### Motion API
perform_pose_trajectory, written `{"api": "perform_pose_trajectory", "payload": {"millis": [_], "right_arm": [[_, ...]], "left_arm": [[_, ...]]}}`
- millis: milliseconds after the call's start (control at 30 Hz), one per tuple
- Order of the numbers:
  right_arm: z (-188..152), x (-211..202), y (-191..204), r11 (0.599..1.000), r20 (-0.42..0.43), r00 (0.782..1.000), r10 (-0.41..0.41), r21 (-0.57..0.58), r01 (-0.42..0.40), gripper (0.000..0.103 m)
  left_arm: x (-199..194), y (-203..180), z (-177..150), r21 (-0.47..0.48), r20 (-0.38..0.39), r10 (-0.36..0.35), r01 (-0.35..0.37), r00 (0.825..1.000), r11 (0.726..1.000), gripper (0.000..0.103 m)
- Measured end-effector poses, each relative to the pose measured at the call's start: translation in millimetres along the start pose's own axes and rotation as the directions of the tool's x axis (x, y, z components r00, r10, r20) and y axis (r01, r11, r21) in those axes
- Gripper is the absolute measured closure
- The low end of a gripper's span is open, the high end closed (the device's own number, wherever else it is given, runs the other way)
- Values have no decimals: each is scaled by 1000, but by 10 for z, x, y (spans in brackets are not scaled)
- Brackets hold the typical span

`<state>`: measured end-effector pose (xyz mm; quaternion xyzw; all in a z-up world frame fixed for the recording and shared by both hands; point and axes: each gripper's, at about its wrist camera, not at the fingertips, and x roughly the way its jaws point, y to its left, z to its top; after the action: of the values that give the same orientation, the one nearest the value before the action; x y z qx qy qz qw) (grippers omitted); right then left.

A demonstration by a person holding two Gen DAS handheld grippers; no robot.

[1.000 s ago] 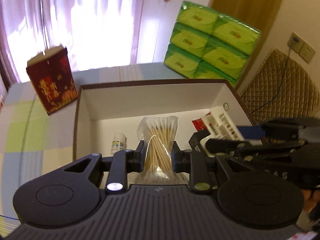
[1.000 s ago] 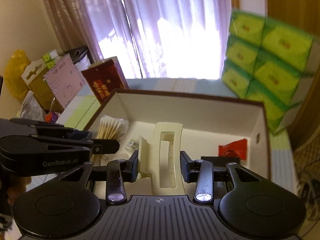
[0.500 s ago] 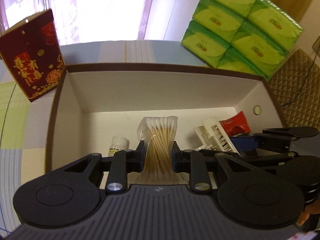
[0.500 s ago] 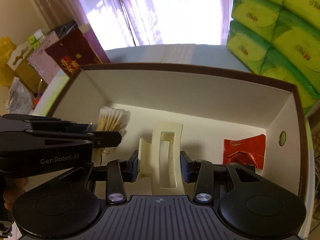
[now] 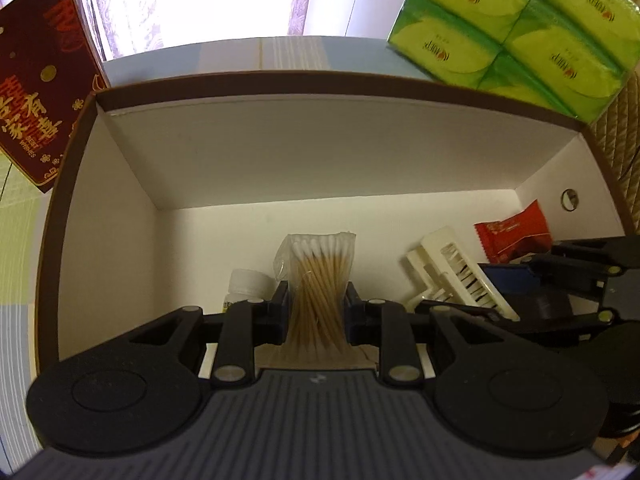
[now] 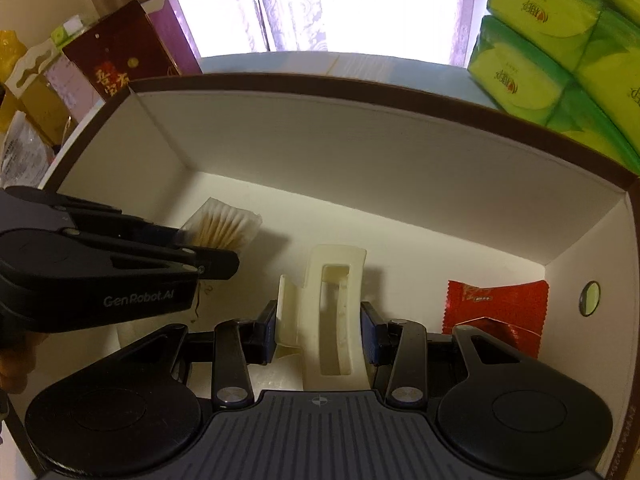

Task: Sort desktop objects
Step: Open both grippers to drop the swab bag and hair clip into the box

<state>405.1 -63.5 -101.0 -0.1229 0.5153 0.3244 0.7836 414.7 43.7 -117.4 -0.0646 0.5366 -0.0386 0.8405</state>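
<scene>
The box (image 5: 100,208) is where we are sorting things, and both grippers reach down into it at once. Our left gripper (image 5: 316,304) is clamped on the bag of swabs (image 5: 316,276), pinching it at the waist so the sticks bunch and the cotton tips fan out ahead. We hold it there, we judge, because the loose bag would slump if gripped nearer an end. It sits low over the floor of the box, just beside the small bottle (image 5: 246,282); whether it touches the floor we cannot tell.

Our right gripper (image 6: 320,330) is closed on the hair clip (image 6: 332,312), pads against its two long sides, so the clip points straight ahead. It lies between the swabs and the red sachet (image 6: 496,300), which rests flat near the right wall. That gap looks chosen to keep each item apart.

Both items appear about ready to be let go. The two grippers are near each other, so opening one wide risks a knock.
</scene>
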Motion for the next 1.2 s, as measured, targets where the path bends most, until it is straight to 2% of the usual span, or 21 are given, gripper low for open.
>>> {"api": "perform_pose_trajectory", "payload": {"millis": [100, 167, 200, 233, 267, 300, 367, 467, 533, 600, 667, 767, 1200], "right_arm": [[19, 6, 21, 1000, -3, 1000, -12, -16, 12, 65], [35, 5, 47, 999, -5, 1000, -22, -35, 22, 65], [36, 4, 62, 998, -9, 1000, -26, -51, 26, 60], [27, 4, 74, 998, -9, 1000, -26, -65, 26, 46], [15, -5, 86, 997, -6, 1000, -28, -79, 27, 36], [1, -21, 104, 995, 2, 999, -40, -93, 40, 19], [-33, -59, 140, 989, 28, 997, -70, -128, 73, 16], [-75, -78, 155, 984, 33, 997, -76, -160, 81, 13], [-93, -103, 133, 984, 41, 996, -82, -153, 87, 5], [-112, -134, 105, 986, 52, 995, -87, -138, 93, 2], [-131, -164, 89, 986, 54, 995, -90, -134, 96, 2], [-163, -228, 77, 987, 58, 994, -91, -127, 98, 2], [-426, -614, 82, 991, 108, 989, -103, -72, 111, 2]], "left_arm": [[40, -1, 11, 5, -21, 2, -2, 1000, 1000, 81], [56, 2, 6, 10, -33, 4, -4, 999, 1000, 74], [60, 3, 4, 11, -36, 7, -6, 999, 1000, 72], [57, 13, 0, 8, -36, 7, -7, 999, 1000, 66], [52, 22, -4, 3, -35, 9, -9, 999, 1000, 59], [49, 24, -7, 1, -34, 14, -14, 999, 1000, 56], [24, 29, -16, 8, -29, 28, -28, 999, 1000, 43], [-28, 17, -33, 26, -24, 36, -35, 999, 999, 30], [-71, 0, -44, 33, -20, 38, -37, 999, 999, 26], [-106, -30, -57, 44, -13, 37, -36, 999, 998, 25], [-138, -54, -73, 49, -12, 46, -45, 999, 998, 18], [-201, -75, -102, 58, -2, 60, -60, 998, 996, 14], [-637, -181, -281, 34, 63, 56, -59, 996, 998, 11]]}}
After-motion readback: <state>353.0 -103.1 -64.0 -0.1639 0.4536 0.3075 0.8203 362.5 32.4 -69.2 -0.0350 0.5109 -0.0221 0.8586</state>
